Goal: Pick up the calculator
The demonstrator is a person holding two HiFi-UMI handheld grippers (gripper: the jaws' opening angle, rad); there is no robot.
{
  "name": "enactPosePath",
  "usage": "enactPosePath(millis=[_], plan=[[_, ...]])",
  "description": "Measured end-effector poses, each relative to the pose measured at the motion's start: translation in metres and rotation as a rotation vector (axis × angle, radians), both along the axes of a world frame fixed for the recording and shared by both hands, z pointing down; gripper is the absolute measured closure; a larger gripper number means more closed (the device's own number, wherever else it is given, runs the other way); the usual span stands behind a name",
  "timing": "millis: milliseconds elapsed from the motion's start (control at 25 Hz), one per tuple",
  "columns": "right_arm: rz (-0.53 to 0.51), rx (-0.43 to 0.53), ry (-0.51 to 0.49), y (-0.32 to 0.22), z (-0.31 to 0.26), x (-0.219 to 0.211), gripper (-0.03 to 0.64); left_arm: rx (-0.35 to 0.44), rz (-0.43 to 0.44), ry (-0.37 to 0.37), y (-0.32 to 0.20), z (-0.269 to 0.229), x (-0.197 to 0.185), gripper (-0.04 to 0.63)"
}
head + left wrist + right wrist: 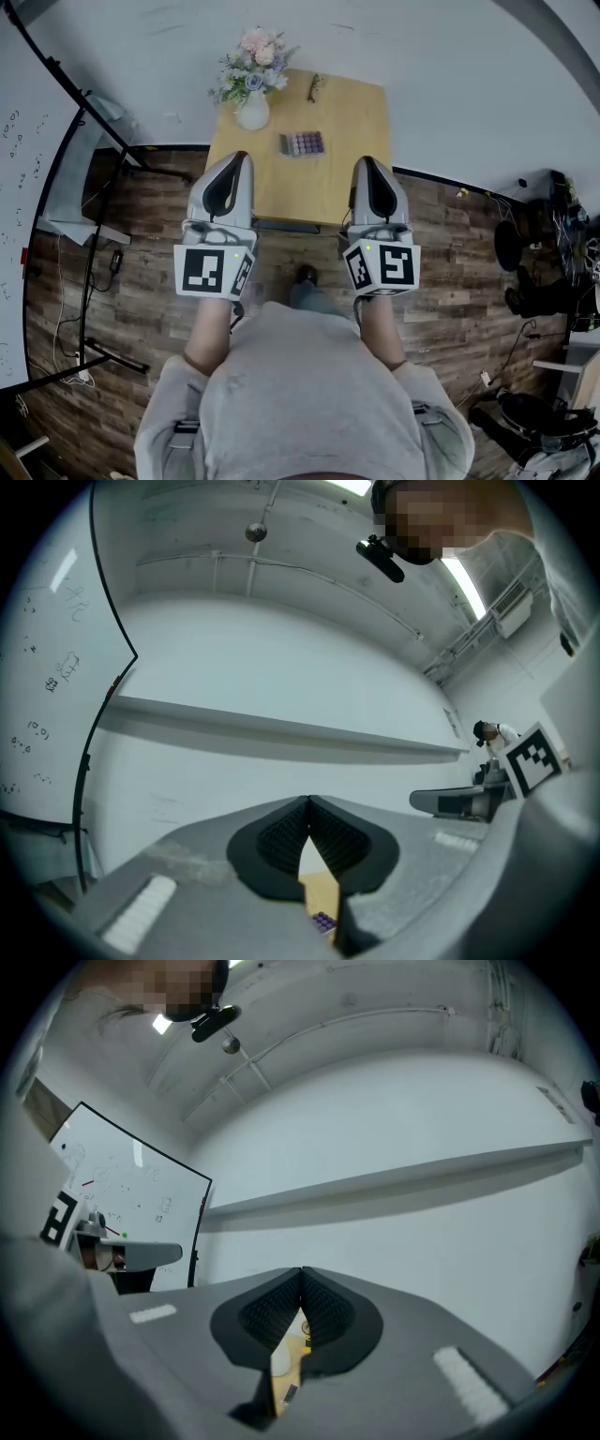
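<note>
We hold both grippers out toward the near edge of the bench (347,122). On the left gripper (239,157) the fingers (279,840) are clenched on nothing, and the right gripper (364,161) is the same, tips together, empty. The calculator (302,143) lies flat mid-bench, untouched, apart from both: left gripper at its 7 o'clock, right gripper at its 5. A vase (253,112) of flowers (255,56) sits at its 10 o'clock, glasses (316,87) at its 12 near the far edge. Wood floor (141,281) under us
</note>
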State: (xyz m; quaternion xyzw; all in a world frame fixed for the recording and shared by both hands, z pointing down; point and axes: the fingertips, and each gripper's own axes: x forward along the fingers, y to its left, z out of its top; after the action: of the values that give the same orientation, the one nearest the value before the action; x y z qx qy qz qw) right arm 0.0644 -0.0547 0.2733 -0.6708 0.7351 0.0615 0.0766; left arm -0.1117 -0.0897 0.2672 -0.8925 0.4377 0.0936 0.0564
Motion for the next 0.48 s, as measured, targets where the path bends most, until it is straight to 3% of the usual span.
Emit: enactPosePath(millis=[480], plan=[[-0.077, 0.006, 0.001, -0.067, -0.006, 0.031, 0.615, 0.002, -0.072, 0.002, -0.053, -0.005, 0.029, 0.591]])
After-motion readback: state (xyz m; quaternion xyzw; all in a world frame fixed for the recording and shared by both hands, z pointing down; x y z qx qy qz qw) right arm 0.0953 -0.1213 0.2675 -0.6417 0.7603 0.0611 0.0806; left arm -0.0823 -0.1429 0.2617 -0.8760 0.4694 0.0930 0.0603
